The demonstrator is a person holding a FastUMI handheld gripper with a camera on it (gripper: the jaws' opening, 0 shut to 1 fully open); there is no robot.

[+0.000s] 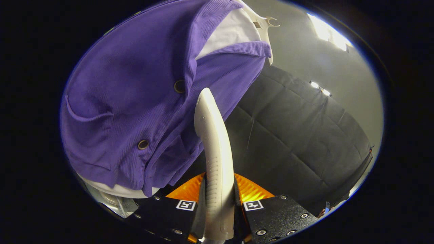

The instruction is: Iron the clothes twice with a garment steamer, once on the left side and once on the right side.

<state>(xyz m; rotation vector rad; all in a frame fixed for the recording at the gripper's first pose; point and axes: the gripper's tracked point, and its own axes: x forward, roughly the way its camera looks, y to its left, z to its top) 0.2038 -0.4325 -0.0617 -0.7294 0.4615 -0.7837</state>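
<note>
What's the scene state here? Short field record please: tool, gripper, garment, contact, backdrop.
tool: white garment steamer, handle running forward between the gripper's fingers, head pointing up toward the garment
gripper: shut on the steamer handle, one finger on each side
garment: purple corduroy shirt with round buttons, on a white hanger, white layer inside at the collar
contact: steamer tip at the shirt's open front edge; touching or apart cannot be told
backdrop: black quilted cloth behind and beside the shirt

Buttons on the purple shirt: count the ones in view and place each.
2. One button sits on the purple shirt beside the steamer tip; the other lies lower, left of the steamer, which the tool grips. Folds may hide more.
</note>
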